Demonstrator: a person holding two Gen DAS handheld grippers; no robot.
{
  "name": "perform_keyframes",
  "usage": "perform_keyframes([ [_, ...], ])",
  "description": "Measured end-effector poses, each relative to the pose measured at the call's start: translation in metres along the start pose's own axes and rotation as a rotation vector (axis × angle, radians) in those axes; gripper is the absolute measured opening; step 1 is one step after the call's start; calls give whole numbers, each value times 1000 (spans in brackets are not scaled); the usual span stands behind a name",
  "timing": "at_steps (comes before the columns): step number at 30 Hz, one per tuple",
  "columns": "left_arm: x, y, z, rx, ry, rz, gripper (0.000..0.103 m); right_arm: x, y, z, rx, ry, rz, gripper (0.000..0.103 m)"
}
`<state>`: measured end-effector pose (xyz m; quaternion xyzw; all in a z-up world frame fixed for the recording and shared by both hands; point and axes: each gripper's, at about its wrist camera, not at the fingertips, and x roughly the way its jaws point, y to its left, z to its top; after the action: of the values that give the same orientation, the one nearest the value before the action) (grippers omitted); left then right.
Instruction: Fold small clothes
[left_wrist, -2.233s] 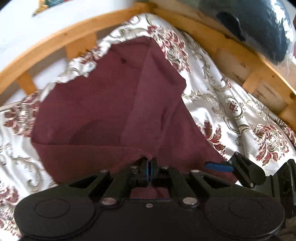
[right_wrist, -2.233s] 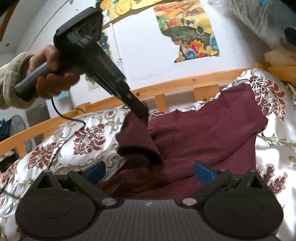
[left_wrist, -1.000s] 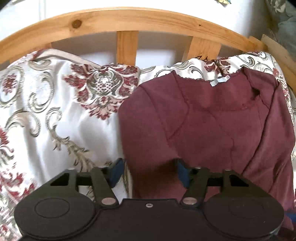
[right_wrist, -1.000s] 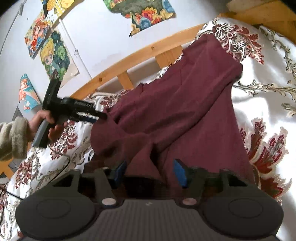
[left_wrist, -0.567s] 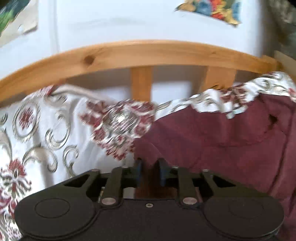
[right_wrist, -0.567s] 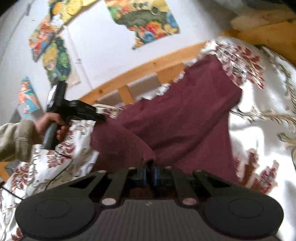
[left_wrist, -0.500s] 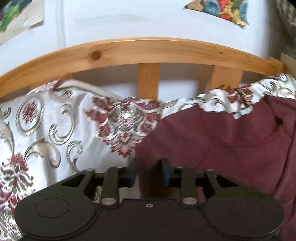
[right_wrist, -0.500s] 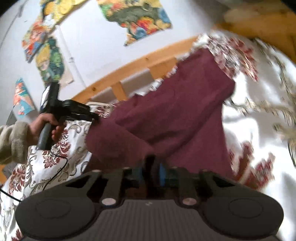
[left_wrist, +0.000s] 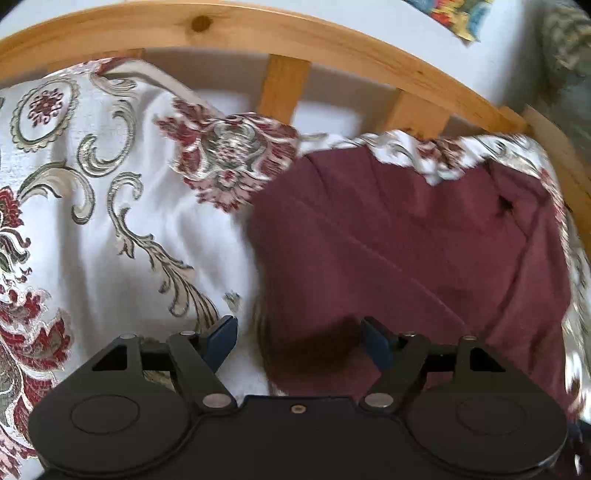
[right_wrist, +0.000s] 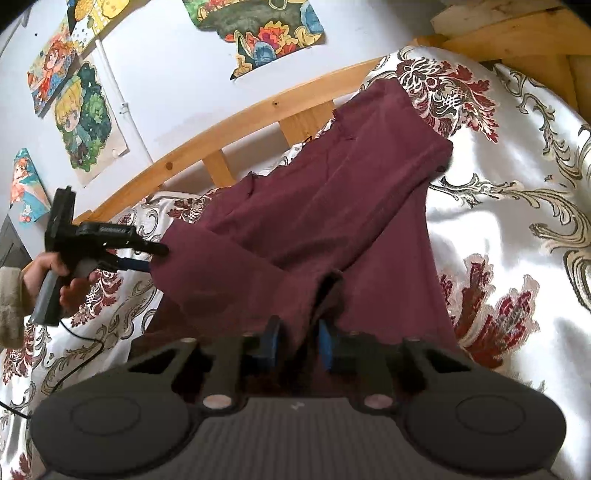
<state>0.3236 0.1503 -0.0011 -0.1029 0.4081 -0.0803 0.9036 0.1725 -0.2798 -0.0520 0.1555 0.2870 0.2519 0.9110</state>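
A maroon garment (left_wrist: 406, 251) lies partly folded on a white floral bedspread (left_wrist: 110, 221). In the left wrist view my left gripper (left_wrist: 299, 341) is open, its blue pads either side of the garment's near left edge, not pinching it. In the right wrist view the garment (right_wrist: 332, 206) stretches toward the headboard. My right gripper (right_wrist: 297, 345) has its jaws slightly apart around a raised fold of the cloth. The left gripper (right_wrist: 147, 258) shows there at the garment's left corner.
A wooden slatted headboard (left_wrist: 288, 85) runs behind the bed, also in the right wrist view (right_wrist: 221, 125). Posters (right_wrist: 85, 122) hang on the white wall. A black cable (right_wrist: 74, 350) lies on the bedspread (right_wrist: 517, 184) at the left. Wooden boards (right_wrist: 517, 33) stand at the far right.
Both grippers were shut on the cloth half a second ago. Now the left has opened wide and let go; the right has parted slightly. The garment has settled lower on the bed.
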Motion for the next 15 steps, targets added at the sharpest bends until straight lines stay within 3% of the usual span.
perform_keyframes([
  [2, 3, -3, -4, 37, 29, 11, 54, -1, 2, 0, -5, -7, 2, 20],
  [3, 5, -4, -5, 47, 50, 17, 26, -1, 2, 0, -5, -8, 5, 19],
  [4, 7, -6, -6, 54, 61, 39, 12, -2, 3, 0, -4, -10, 8, 18],
  [7, 0, -14, -6, 69, 19, 81, 6, -6, 6, 1, -2, -18, 13, 15],
  [9, -3, -17, -5, 67, 4, 147, 5, -8, 6, 3, 5, -21, 18, 11],
  [12, 8, -11, -2, 60, 59, 216, 5, -6, 2, 4, 43, -10, 7, 10],
  [15, 18, -3, 1, 27, 89, 218, 10, 1, -4, 1, 110, 28, -1, 10],
])
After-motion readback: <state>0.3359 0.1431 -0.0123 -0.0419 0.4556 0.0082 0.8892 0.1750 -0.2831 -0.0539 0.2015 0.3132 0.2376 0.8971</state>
